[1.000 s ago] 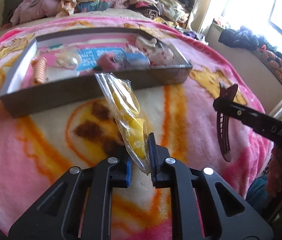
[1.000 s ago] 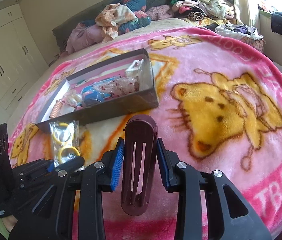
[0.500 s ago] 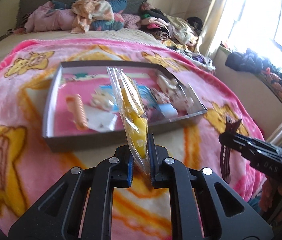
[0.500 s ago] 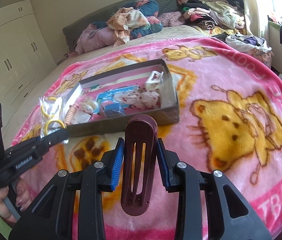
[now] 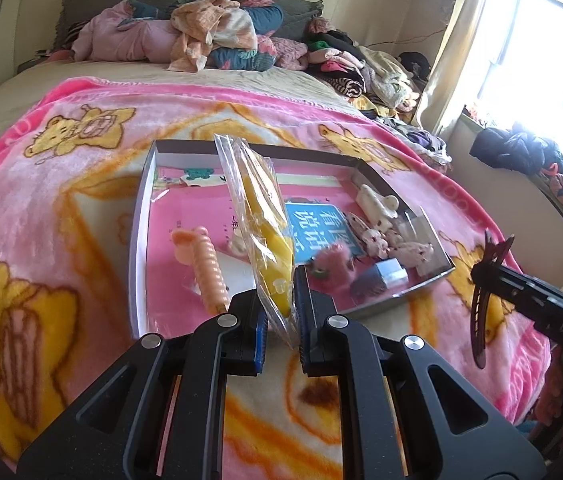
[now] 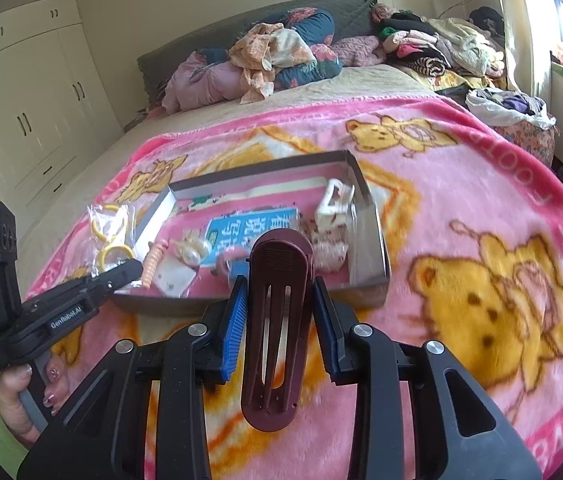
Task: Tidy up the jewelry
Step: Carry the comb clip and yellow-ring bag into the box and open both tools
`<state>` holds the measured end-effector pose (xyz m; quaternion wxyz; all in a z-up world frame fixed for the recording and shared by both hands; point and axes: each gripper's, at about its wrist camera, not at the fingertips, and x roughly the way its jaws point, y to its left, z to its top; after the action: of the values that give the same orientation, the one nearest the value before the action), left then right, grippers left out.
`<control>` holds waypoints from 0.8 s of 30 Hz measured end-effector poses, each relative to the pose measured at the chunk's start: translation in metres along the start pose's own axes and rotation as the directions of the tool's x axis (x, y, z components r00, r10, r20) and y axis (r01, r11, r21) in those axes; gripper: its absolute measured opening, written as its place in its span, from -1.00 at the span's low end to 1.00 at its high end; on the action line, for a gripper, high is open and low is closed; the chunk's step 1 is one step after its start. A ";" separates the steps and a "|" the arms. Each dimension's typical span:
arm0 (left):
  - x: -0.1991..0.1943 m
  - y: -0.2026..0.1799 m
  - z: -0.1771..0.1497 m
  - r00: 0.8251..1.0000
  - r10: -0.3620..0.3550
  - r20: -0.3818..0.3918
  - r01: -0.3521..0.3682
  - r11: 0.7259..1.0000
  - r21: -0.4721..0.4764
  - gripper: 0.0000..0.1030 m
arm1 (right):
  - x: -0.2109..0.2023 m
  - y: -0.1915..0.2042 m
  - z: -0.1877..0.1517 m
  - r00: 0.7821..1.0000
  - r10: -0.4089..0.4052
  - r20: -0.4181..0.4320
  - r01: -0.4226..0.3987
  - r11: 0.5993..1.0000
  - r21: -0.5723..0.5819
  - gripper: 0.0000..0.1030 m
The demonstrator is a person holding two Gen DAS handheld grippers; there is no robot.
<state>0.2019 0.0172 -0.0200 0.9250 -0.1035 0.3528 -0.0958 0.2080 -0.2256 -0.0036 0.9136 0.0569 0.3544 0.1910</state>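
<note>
- Since the earlier frames both grippers had risen and travelled toward the shallow box [image 5: 139, 216]; it had filled more of each view and its floor had come fully into sight.
- The left gripper [image 5: 281, 320] was clamped tight on the lower edge of a clear bag of yellow rings [image 5: 265, 236], which stood up in front of the box's near wall.
- The right gripper [image 6: 279, 308] pinched a maroon hair clip [image 6: 277, 320] across its width, jaws part-way apart, the clip upright before the box's near right corner.
- By my judgement both pieces were on their way in and neither had been dropped yet.
- Inside, a peach spiral hair tie [image 5: 207, 268] lay near-left; cream bows [image 5: 377, 208], a pink pompom [image 5: 331, 260] and a grey block [image 5: 391, 272] crowded the right side.
- Open floor showed far-left and along the far wall; the low near rim would need clearing.
- The pink bear blanket [image 6: 481, 208] around the box lay free of clutter on both sides.
</note>
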 end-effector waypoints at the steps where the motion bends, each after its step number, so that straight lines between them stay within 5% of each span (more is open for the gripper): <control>1: 0.002 0.001 0.001 1.000 -0.001 -0.001 0.001 1.000 -0.002 -0.88 | 0.002 0.000 0.004 1.000 -0.003 0.002 0.003 1.000 -0.004 -0.40; 24: 0.044 -0.007 0.010 0.998 -0.032 -0.049 0.034 0.999 0.031 -0.88 | 0.064 -0.001 0.058 0.998 -0.064 -0.018 0.061 0.991 -0.118 -0.40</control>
<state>0.2401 0.0003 -0.0390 0.9159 -0.0924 0.3719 -0.1192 0.2900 -0.2004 -0.0010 0.9171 -0.0101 0.3539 0.1834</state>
